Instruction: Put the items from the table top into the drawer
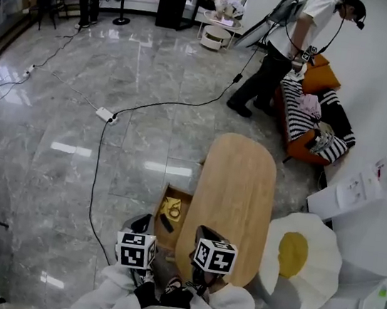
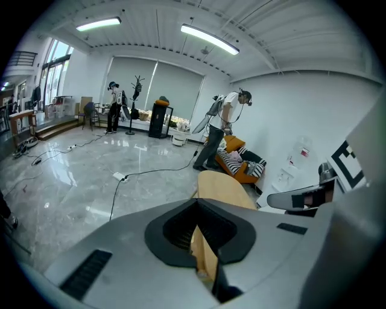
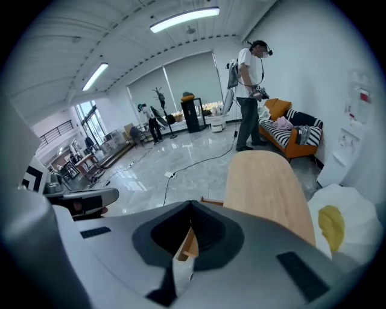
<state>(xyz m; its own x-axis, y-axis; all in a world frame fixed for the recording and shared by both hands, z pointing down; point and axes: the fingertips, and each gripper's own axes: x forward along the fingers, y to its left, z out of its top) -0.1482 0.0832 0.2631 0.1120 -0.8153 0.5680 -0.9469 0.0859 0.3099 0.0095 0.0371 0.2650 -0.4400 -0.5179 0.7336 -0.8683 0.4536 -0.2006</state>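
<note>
From where I stand, the long oval light-wood table (image 1: 238,193) stretches away ahead of both tongs. Its top looks bare, so the clearing seems done. The open wooden drawer (image 1: 177,191) juts out of the table's side just ahead of the left tongs (image 2: 202,256). Inside lie a small dark item (image 1: 167,222) and a yellowish ring-like one (image 1: 174,208). The left tongs and the right tongs (image 3: 183,256) are both clenched on nothing, near the table's close end. I'd judge only shutting the drawer is left.
</note>
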